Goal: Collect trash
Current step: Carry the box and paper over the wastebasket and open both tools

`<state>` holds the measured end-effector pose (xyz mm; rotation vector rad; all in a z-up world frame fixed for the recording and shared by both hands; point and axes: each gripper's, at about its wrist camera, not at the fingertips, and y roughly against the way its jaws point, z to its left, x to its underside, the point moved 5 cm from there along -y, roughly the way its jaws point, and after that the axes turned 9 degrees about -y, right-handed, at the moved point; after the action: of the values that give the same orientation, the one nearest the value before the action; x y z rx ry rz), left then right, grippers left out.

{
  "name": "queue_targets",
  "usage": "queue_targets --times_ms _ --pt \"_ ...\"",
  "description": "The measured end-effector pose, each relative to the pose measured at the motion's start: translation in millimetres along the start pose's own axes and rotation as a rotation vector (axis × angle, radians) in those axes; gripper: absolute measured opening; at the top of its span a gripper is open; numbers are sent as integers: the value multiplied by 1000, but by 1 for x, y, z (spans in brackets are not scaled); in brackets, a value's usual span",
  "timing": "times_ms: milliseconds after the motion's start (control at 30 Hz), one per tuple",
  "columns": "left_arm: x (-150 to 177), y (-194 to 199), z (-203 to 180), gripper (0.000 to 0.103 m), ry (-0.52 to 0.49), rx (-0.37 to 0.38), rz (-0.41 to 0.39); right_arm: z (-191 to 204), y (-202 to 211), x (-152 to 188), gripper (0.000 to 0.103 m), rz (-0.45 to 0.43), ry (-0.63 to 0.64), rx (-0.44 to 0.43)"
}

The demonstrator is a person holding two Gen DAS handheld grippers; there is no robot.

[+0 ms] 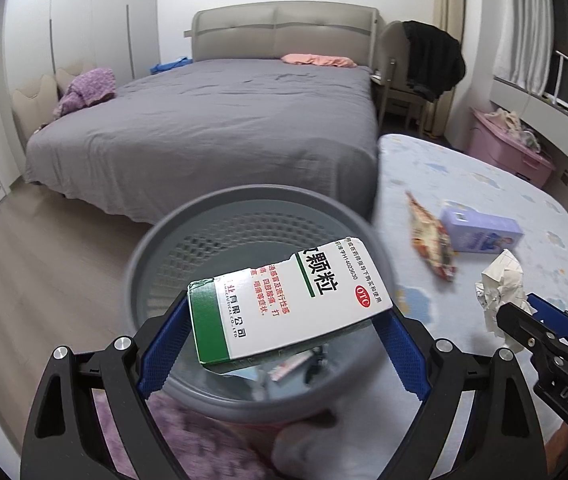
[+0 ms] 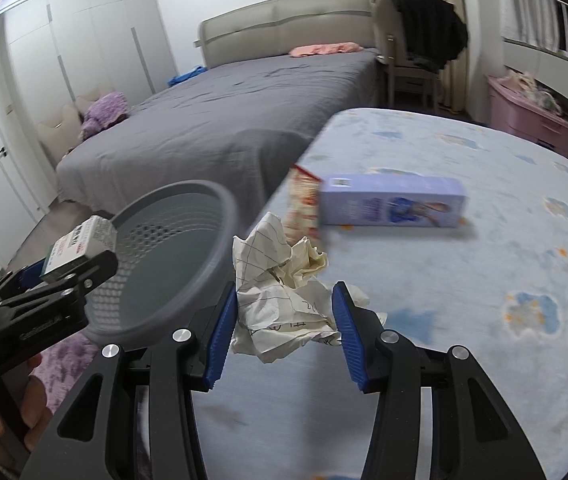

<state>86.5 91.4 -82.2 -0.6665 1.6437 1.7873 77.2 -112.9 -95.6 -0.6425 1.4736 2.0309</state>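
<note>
A white-and-green medicine box [image 1: 287, 304] hangs tilted above the grey perforated bin [image 1: 188, 236]. On the blue mattress lie crumpled paper [image 2: 284, 300], a snack wrapper [image 2: 301, 204] and a purple box [image 2: 391, 202].

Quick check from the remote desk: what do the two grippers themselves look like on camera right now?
Both match: the left gripper and right gripper have black open-framed arms, silver round bolt heads and blue ribbed finger pads. White lettering marks the black bodies. No cables visible.

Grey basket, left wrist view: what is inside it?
The grey basket holds a few small scraps at the bottom, too blurred to identify. The medicine box, held in the left gripper above it, covers much of the floor.
</note>
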Motion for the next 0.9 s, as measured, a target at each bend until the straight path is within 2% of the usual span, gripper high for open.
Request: queue_targets --times_ms 200,500,900 --pt "-2 -9 35 87 8 -39 17 45 -15 -4 47 13 52 -63" --pt "-5 -27 68 87 19 -53 52 87 -34 -18 47 23 84 -116" --pt "-4 -48 86 88 30 -49 92 110 -63 -20 48 70 102 -134"
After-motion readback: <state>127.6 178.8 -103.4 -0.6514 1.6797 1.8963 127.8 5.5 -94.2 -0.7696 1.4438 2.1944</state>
